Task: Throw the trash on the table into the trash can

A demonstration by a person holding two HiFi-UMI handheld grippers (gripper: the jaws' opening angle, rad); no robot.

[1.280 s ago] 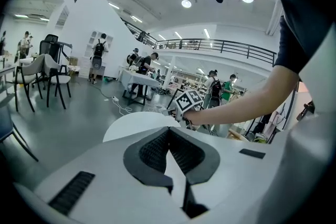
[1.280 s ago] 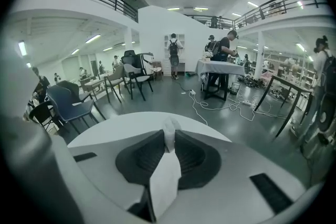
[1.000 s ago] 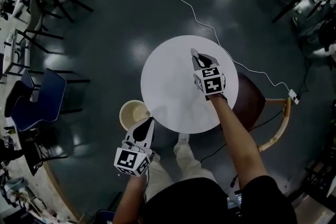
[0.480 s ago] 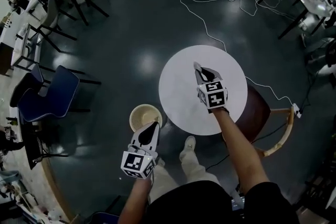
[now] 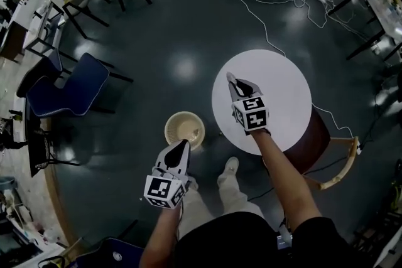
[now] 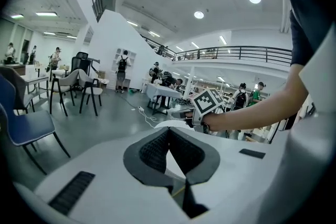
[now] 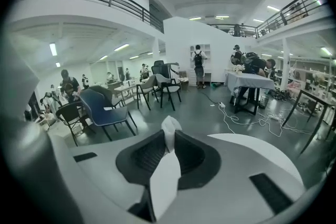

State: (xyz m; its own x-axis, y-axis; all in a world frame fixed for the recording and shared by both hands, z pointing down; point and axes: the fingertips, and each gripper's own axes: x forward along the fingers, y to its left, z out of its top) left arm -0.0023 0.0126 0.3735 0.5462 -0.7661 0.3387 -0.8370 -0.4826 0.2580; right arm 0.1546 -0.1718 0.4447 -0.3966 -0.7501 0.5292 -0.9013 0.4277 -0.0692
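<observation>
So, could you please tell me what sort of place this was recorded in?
Probably a large open-plan lab or workshop hall: a railed mezzanine overhead, a work table with people at it, a blue chair, and a power cable trailing over the dark floor.

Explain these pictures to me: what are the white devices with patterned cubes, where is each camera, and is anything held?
There is no robot: a person holds a white two-jaw gripper in each hand, and the cubes are part of them. The top-down picture comes from a camera on the person's head; the other two come from cameras riding on each gripper, looking along its jaws. The left gripper is shut and empty, near the round beige trash can on the floor. The right gripper, over the round white table, is shut on a crumpled white scrap of paper. Nothing else shows on the tabletop.
</observation>
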